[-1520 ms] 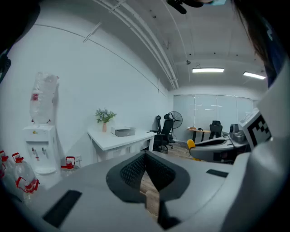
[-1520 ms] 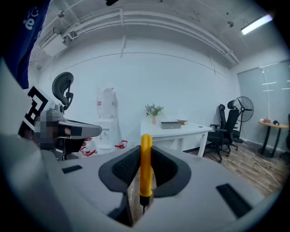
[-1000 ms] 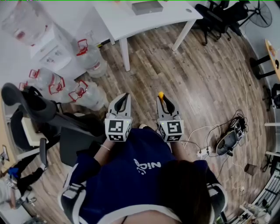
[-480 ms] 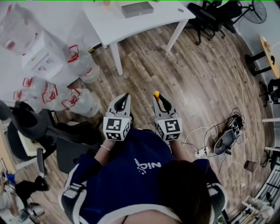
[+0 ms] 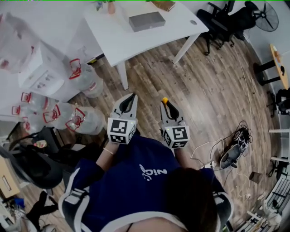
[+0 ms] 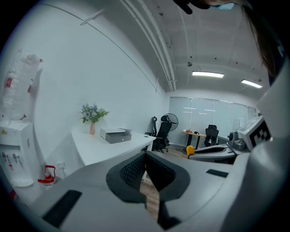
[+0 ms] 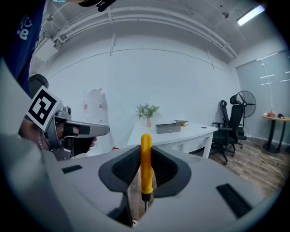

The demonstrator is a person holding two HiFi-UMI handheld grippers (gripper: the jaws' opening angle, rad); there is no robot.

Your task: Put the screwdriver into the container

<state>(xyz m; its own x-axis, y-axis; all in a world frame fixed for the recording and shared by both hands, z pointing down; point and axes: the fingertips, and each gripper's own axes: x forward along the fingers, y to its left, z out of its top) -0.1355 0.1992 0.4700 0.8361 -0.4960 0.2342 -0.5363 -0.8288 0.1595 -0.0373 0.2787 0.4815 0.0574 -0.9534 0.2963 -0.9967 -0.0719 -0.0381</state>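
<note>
A yellow-handled screwdriver [image 7: 146, 158] stands upright between the pads of my right gripper [image 7: 145, 156], which is shut on it. In the head view its yellow end [image 5: 165, 100] pokes past the right gripper [image 5: 166, 106]. My left gripper [image 5: 127, 104] is held beside it, shut with nothing in it; the left gripper view shows its tips [image 6: 146, 156] meeting. The container, a grey box [image 5: 146, 21], lies on a white table [image 5: 136, 41] ahead of both grippers. It also shows in the left gripper view [image 6: 117, 135] and the right gripper view [image 7: 168, 128].
Several water bottles [image 5: 74, 120] and white boxes [image 5: 38, 72] stand at the left. A black office chair [image 5: 31, 158] is at the lower left, with more chairs [image 5: 226, 18] and a fan [image 5: 265, 13] at the top right. Cables [image 5: 231, 154] lie on the floor. A potted plant [image 5: 110, 7] stands on the table.
Both grippers have moved forward over the wooden floor towards the white table, which now shows more of its top. The screwdriver stays in the right gripper.
</note>
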